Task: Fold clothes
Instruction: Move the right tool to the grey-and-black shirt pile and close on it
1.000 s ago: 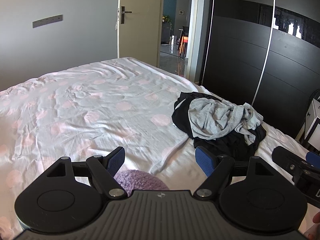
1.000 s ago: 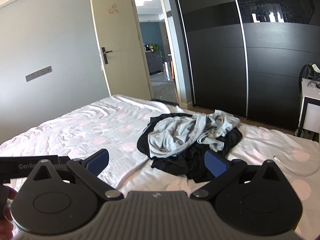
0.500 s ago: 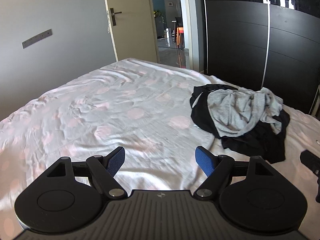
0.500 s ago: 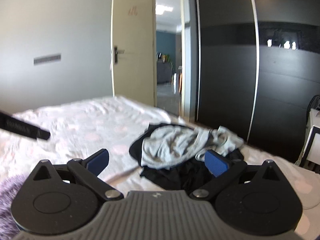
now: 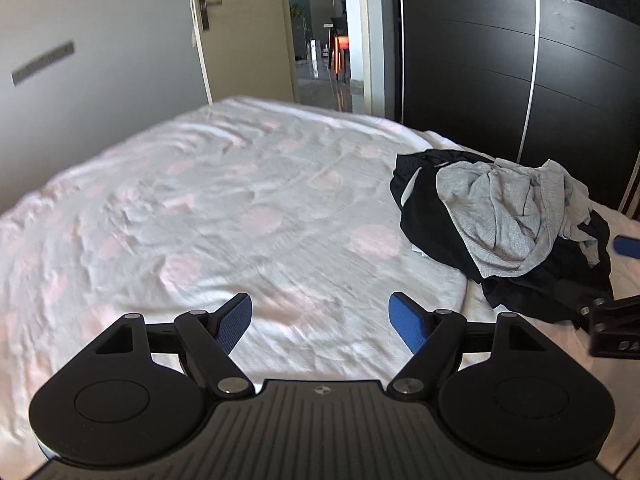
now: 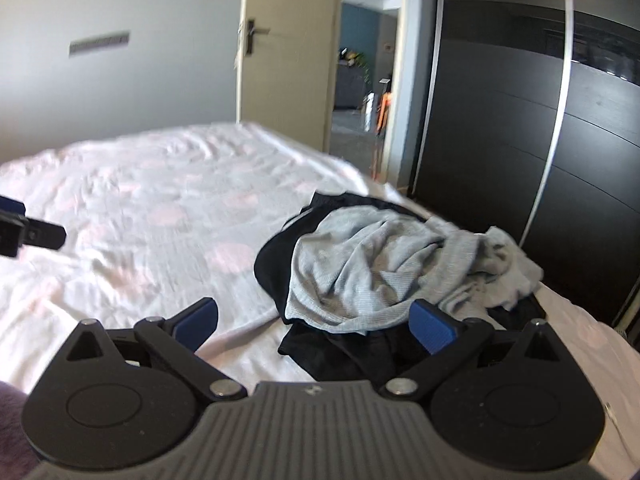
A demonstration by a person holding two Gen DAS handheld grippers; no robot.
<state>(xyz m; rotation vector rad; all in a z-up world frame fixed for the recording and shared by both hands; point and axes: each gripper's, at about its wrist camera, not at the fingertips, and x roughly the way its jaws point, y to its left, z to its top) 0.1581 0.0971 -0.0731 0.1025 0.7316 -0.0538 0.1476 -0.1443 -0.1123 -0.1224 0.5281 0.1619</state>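
Note:
A crumpled grey garment [image 5: 508, 216] [image 6: 384, 264] lies heaped on a black garment [image 5: 536, 284] [image 6: 340, 352] at the right side of the bed [image 5: 224, 208] [image 6: 152, 216]. My left gripper [image 5: 320, 320] hovers open over bare sheet, to the left of the pile. My right gripper [image 6: 314, 322] is open just in front of the pile, its right blue pad [image 6: 430, 326] against the grey cloth's near edge in the image. Nothing sits between either pair of fingers. In the left wrist view the right gripper [image 5: 616, 280] pokes in at the right edge.
The sheet is white with pale pink dots and wrinkled. A dark sliding wardrobe [image 5: 520, 72] [image 6: 540, 128] stands close behind the pile. A cream door [image 5: 240, 32] [image 6: 288, 44] stands ajar onto a hallway. The left gripper's tip [image 6: 28, 232] shows at the left edge.
Both grippers have moved forward and nearer the clothes pile, which looms larger in the right wrist view. Both stayed open. The purple fuzzy item under the left gripper has left that view.

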